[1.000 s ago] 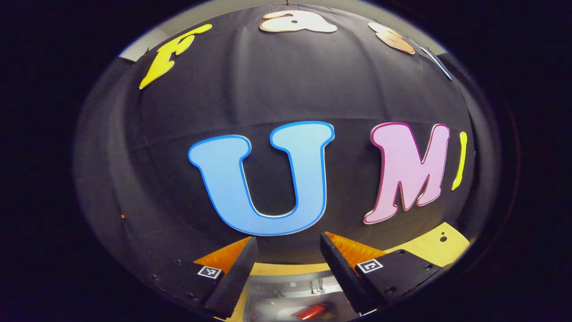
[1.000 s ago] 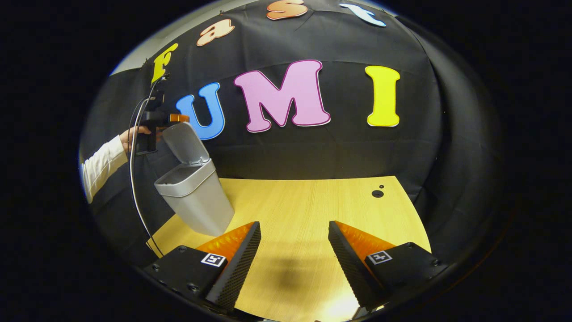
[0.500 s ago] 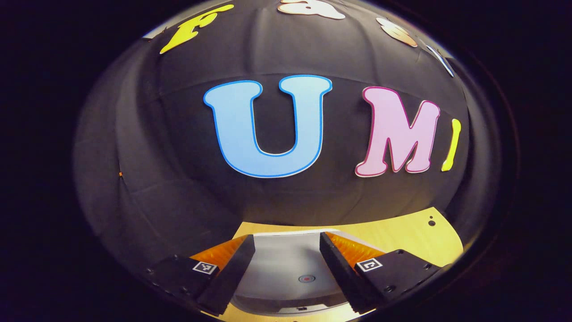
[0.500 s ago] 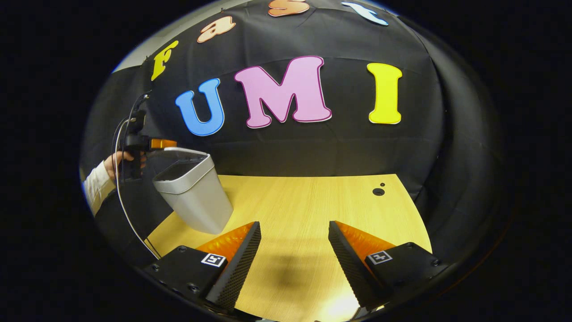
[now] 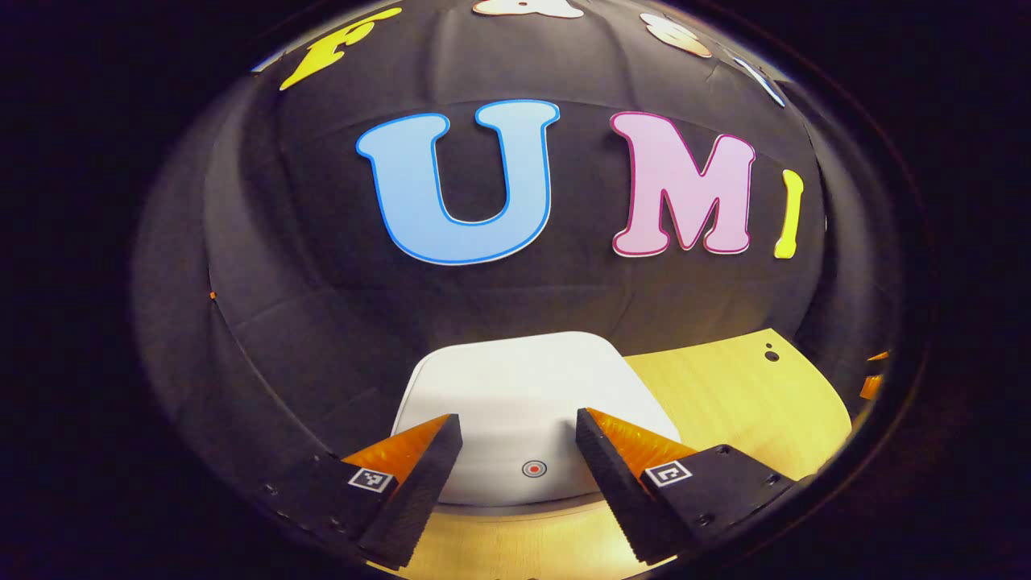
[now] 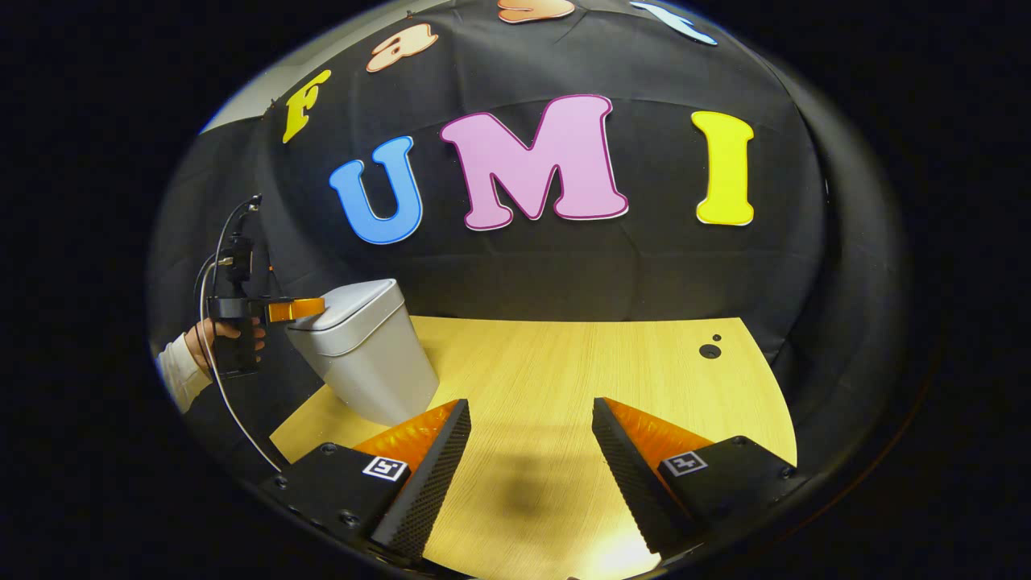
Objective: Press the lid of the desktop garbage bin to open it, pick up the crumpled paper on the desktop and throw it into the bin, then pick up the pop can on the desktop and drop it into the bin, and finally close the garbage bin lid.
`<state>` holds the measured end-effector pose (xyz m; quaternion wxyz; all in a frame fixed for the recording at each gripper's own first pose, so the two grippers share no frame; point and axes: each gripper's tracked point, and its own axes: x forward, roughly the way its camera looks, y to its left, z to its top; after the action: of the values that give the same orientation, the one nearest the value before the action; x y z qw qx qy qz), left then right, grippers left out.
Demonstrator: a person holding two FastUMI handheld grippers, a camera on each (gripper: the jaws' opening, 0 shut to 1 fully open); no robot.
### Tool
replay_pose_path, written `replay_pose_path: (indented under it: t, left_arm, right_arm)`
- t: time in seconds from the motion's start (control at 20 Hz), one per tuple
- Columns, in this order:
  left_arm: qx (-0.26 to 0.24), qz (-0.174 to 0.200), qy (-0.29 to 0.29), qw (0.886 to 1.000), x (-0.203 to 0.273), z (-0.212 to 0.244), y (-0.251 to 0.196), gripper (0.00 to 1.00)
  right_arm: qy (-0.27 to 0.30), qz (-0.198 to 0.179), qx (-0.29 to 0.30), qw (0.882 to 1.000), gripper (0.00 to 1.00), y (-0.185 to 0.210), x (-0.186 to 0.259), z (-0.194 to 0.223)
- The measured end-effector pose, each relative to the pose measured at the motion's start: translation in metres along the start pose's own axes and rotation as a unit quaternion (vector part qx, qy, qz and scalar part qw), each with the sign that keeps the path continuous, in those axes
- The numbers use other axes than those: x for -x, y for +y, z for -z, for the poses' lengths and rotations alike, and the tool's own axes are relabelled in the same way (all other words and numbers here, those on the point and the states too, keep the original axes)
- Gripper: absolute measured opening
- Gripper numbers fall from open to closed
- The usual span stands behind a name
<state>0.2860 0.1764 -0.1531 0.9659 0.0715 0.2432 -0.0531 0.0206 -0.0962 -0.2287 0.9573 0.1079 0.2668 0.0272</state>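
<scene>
The grey garbage bin stands on the wooden desktop with its lid down. In the left gripper view the lid lies flat just ahead, with a small red-ringed button near its front edge. My left gripper is open, its fingers spread over the lid's near edge; I cannot tell whether they touch it. In the right gripper view this same left gripper sits at the lid's left edge, held by a hand. My right gripper is open over the bare desktop, holding nothing.
The desktop has a small dark hole near its far right corner. Black cloth walls close the booth behind and to the sides. A cable hangs from the left gripper, left of the bin.
The bin lid has swung from upright down to closed. The left gripper followed it downward. The right gripper has hardly moved.
</scene>
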Motion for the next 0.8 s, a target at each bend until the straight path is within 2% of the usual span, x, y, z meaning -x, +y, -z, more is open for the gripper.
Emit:
replay_pose_path:
  t: [0.1, 0.2, 0.5, 0.7, 0.8]
  left_arm:
    - [-0.015, 0.009, -0.001, 1.000, -0.001, 0.001, -0.003, 0.99]
    - [-0.003, 0.012, 0.007, 1.000, -0.002, 0.005, -0.005, 0.99]
    - [-0.001, 0.041, -0.027, 0.999, 0.002, 0.007, -0.010, 1.00]
    - [-0.018, 0.017, -0.067, 0.997, 0.009, -0.004, -0.009, 0.98]
    - [-0.012, 0.020, -0.098, 0.995, 0.024, -0.023, -0.022, 0.95]
  right_arm:
    - [0.006, 0.004, 0.009, 1.000, 0.98, 0.000, -0.001, 0.005]
    - [0.007, 0.003, 0.015, 1.000, 0.98, 0.003, 0.000, 0.006]
    - [0.010, 0.001, 0.020, 1.000, 0.98, 0.010, 0.002, 0.012]
    - [0.001, -0.003, 0.020, 1.000, 0.98, 0.021, 0.008, 0.001]
    - [-0.010, 0.002, 0.028, 1.000, 0.98, 0.027, 0.013, -0.007]
